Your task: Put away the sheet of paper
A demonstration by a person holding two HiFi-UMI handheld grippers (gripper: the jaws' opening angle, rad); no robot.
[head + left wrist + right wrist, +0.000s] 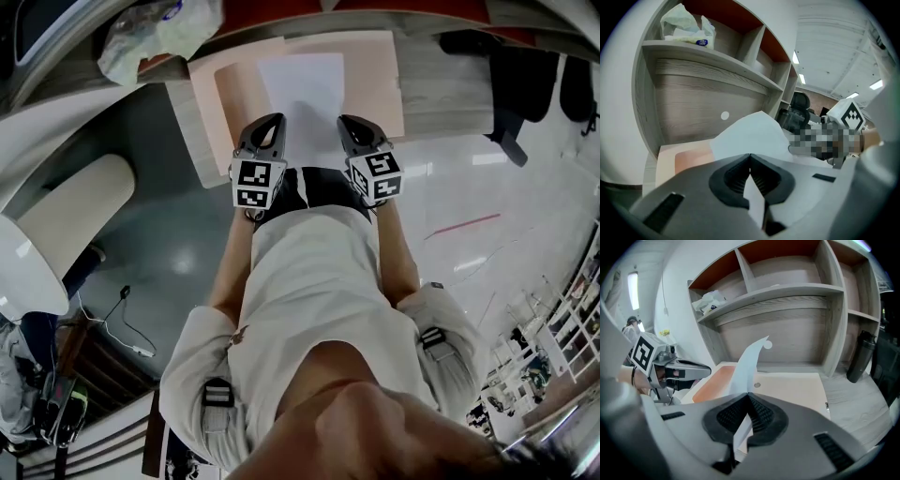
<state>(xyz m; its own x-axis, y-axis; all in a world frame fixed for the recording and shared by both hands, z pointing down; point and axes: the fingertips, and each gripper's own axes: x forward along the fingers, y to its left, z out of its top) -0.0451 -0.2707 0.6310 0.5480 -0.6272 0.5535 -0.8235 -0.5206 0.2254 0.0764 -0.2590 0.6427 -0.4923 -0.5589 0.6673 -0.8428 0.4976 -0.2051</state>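
Note:
A white sheet of paper (pixel 305 94) hangs lifted over a pale pink folder (pixel 375 75) lying open on the desk. My left gripper (pixel 265 141) is shut on the sheet's near left edge, and my right gripper (pixel 354 139) is shut on its near right edge. In the left gripper view the sheet of paper (pixel 750 136) rises from the closed pads, with a strip pinched between them. The sheet of paper (pixel 746 366) in the right gripper view stands edge-on above the folder (pixel 787 387), curling at its top.
A wooden shelf unit (pixel 787 291) with several open compartments stands behind the desk. A plastic bag (pixel 155 33) lies on its left shelf. A dark bottle (pixel 860 357) stands at the right. A black office chair (pixel 511 84) sits to the right, and a white rounded seat (pixel 56 225) at the left.

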